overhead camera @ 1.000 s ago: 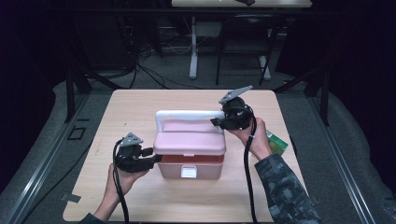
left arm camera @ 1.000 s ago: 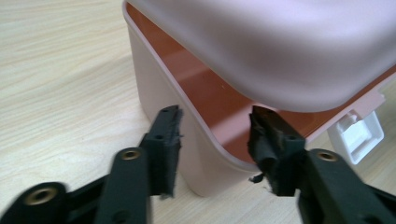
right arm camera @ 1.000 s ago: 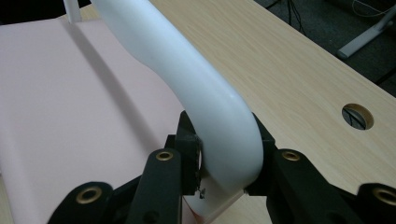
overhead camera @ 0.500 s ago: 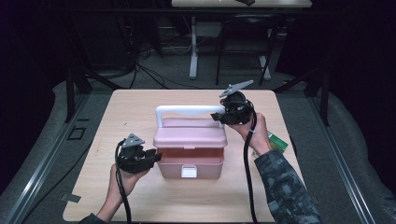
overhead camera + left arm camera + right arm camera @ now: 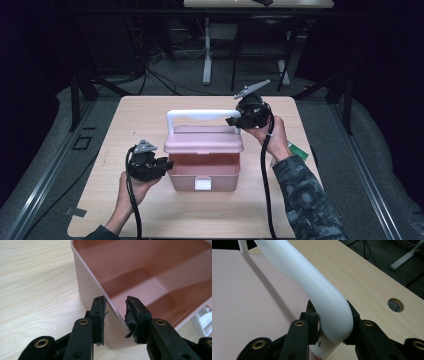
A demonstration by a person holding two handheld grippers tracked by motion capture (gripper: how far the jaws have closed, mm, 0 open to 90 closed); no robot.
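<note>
- A pink plastic storage box (image 5: 202, 172) with a white front latch (image 5: 202, 184) sits near the middle of a pale wooden counter (image 5: 150, 112). Its long axis runs left to right across the counter.
- The box's pink lid (image 5: 204, 139) is raised off the base at the front, so the empty pink interior shows beneath it. A white arched carry handle (image 5: 200, 116) rises from the lid, running the same way as the box.
- The right hand-held gripper (image 5: 239, 119) is closed on the handle's right bend. In the right gripper view its jaws clamp the white curve (image 5: 329, 307) from both sides, with the lid's flat pink top off to the left.
- The left hand-held gripper (image 5: 159, 167) is at the base's left front corner, pointing right toward the box. In the left gripper view one jaw stands outside the left wall (image 5: 87, 287) and one inside. The jaws have just been closing, with the wall between them. The inner pad (image 5: 131, 315) seems to stand a little off the plastic, so I judge this not yet a firm grip.
- The relation that matters: the base lies directly in the left jaws, and the lid hangs from the right hand above and behind. The left is better placed to steady the base as the lid swings further up and back.
- A small green object (image 5: 299, 150) lies on the counter beside the right wrist.
</note>
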